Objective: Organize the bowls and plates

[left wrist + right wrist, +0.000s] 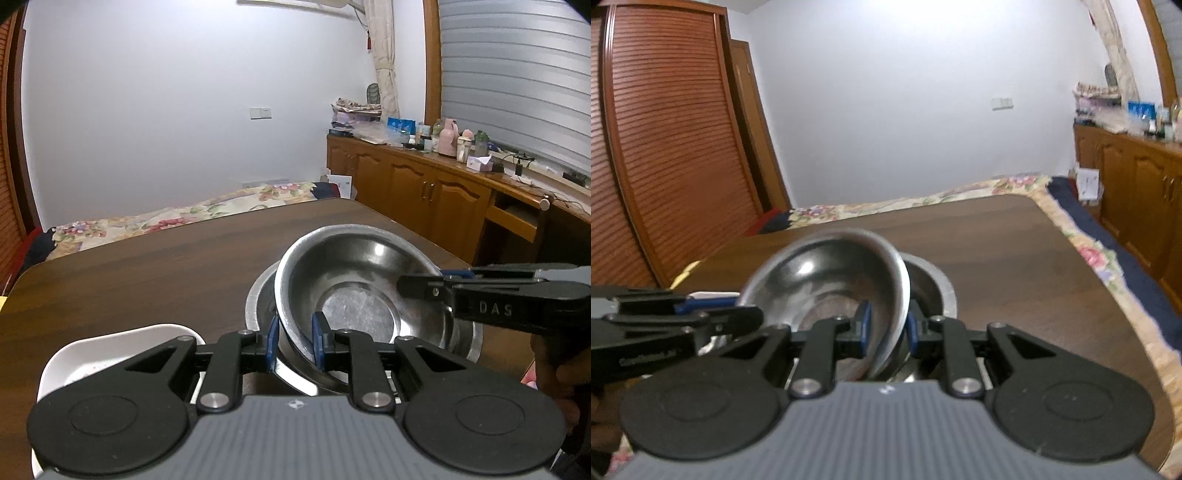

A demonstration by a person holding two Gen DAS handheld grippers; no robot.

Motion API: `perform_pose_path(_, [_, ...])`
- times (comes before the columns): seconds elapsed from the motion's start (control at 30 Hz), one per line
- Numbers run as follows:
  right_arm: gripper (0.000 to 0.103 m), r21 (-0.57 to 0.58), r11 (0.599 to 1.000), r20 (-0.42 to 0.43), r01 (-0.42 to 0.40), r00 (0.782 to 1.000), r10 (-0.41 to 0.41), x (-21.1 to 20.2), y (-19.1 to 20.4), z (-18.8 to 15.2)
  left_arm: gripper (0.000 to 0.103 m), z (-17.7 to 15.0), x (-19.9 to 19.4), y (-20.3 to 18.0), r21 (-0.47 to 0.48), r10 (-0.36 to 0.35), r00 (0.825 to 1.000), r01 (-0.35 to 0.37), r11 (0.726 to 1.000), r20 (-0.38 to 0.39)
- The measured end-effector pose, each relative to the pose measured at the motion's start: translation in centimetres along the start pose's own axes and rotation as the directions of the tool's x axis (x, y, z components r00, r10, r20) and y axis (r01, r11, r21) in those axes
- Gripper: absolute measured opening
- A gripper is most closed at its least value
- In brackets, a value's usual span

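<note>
Left tool and right tool are both clamping opposite rims of the tilted shiny steel bowl, lower centre, directly above the larger steel bowl on the dark wooden worktop.

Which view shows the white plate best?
Left wrist view: the shallow white ceramic plate lies on the dark wooden table, left of the stacked steel bowls, partly behind the gripper's linkage. Right wrist view shows only a white sliver behind the other gripper.
</note>
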State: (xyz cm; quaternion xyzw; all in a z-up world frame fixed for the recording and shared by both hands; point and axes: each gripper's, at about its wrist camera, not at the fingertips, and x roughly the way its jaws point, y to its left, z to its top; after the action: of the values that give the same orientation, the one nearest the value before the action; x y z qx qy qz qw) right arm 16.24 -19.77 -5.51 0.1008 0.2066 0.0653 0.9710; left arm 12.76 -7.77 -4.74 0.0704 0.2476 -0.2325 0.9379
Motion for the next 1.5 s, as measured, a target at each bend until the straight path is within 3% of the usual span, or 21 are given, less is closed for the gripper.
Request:
perform_pose_path(0.17, [0.023,-0.007,1.000,0.020,0.023,1.000,-0.023,-0.2,-0.2,0.0,0.017,-0.4,0.2,0.5,-0.068,-0.006,1.000,0.007,0.998,0.010])
perform_pose_path(0.53, [0.023,-0.040,0.999,0.070,0.031,0.997,-0.028,-1.2,0.3,0.5,0.019,-0.2,-1.0,0.9,-0.081,0.018,0.999,-0.015,0.997,0.042])
perform_pose_path(0.73, [0.026,-0.072,0.996,0.089,0.054,0.995,-0.047,-1.9,0.5,0.5,0.038,-0.1,-1.3,1.4,-0.088,0.051,0.997,-0.046,0.995,0.057])
perform_pose_path(0.8, [0.031,-0.080,0.995,0.091,0.067,0.994,-0.059,-1.9,0.4,0.5,0.051,-0.1,-1.3,1.3,-0.089,0.063,0.996,-0.058,0.994,0.058])
perform_pose_path(0.87, [0.046,-0.081,0.994,0.092,0.073,0.994,-0.066,-1.8,0.2,0.4,0.058,-0.3,-1.1,1.4,-0.087,0.071,0.996,-0.066,0.994,0.057])
perform_pose_path(0.97, [0.054,-0.072,0.994,0.093,0.082,0.993,-0.075,-1.5,-0.3,0.4,0.070,-0.5,-0.8,1.4,-0.086,0.086,0.995,-0.082,0.993,0.051])
perform_pose_path(1.17, [0.060,-0.064,0.995,0.064,0.078,0.995,-0.074,-0.3,-1.0,0.2,0.074,-0.8,0.1,1.6,-0.091,0.072,0.997,-0.068,0.993,0.034])
perform_pose_path(1.5, [0.060,-0.020,0.999,0.038,0.034,0.999,-0.033,0.8,-1.6,-0.7,0.075,-0.9,1.4,1.4,-0.076,0.049,0.999,-0.048,0.996,0.013])
